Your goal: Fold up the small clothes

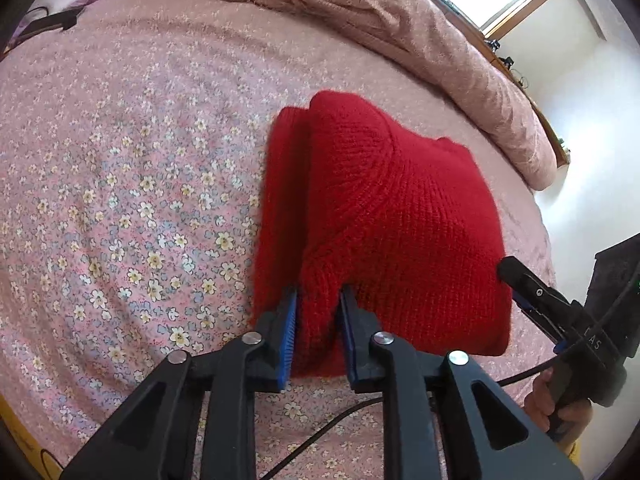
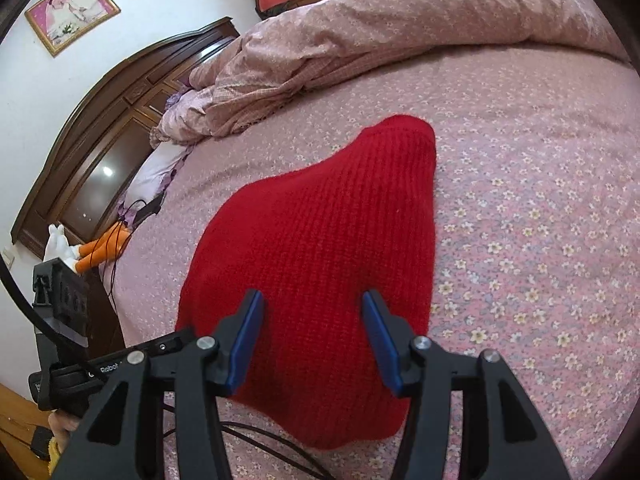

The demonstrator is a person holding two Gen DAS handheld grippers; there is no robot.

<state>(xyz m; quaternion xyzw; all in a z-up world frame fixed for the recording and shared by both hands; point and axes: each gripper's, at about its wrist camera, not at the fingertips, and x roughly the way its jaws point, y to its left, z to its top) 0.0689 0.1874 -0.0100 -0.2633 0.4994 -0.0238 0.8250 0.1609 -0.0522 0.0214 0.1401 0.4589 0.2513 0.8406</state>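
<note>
We see the left gripper (image 1: 318,312) with its blue-padded fingers (image 1: 291,322) pinching a bunched fold of the red knitted wool garment (image 1: 384,216). The garment extends forward from these fingers and lies folded on the bed with the pink floral sheet (image 1: 120,184). To the right of these fingers, the garment's right edge meets the tip of the right gripper (image 1: 510,270). In the right wrist view, we see the right gripper (image 2: 312,332) with its fingers (image 2: 246,340) spread wide apart, the garment (image 2: 328,232) lying between and ahead of them. Beyond the garment sits a rumpled pink quilt (image 2: 360,32).
</note>
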